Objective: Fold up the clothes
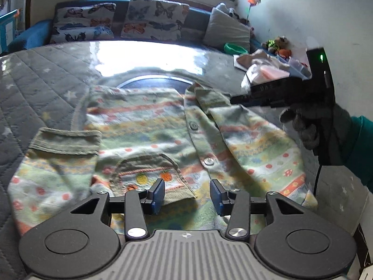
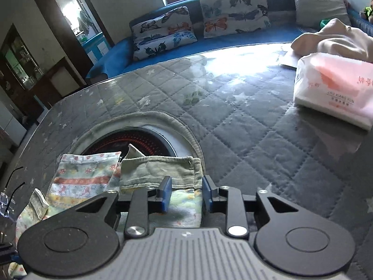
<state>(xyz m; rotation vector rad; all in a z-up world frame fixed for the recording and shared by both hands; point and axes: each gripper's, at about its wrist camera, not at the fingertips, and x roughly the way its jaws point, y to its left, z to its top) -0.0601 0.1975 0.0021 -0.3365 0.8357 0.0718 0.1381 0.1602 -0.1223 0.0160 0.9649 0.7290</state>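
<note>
A small pastel striped cardigan with olive cuffs and buttons lies on the grey quilted table cover. Its left sleeve is folded in over the body. My left gripper is open, low over the front pocket near the hem. The right gripper's black body shows at the right over the other sleeve. In the right wrist view, my right gripper is open with its jaws either side of the olive cuff of that sleeve. The cardigan's body lies to its left.
A round glass hotplate sits under the cardigan's collar end. A white and pink tissue pack and a beige cloth lie at the right. Glasses lie at the left edge. A blue sofa with butterfly cushions stands behind.
</note>
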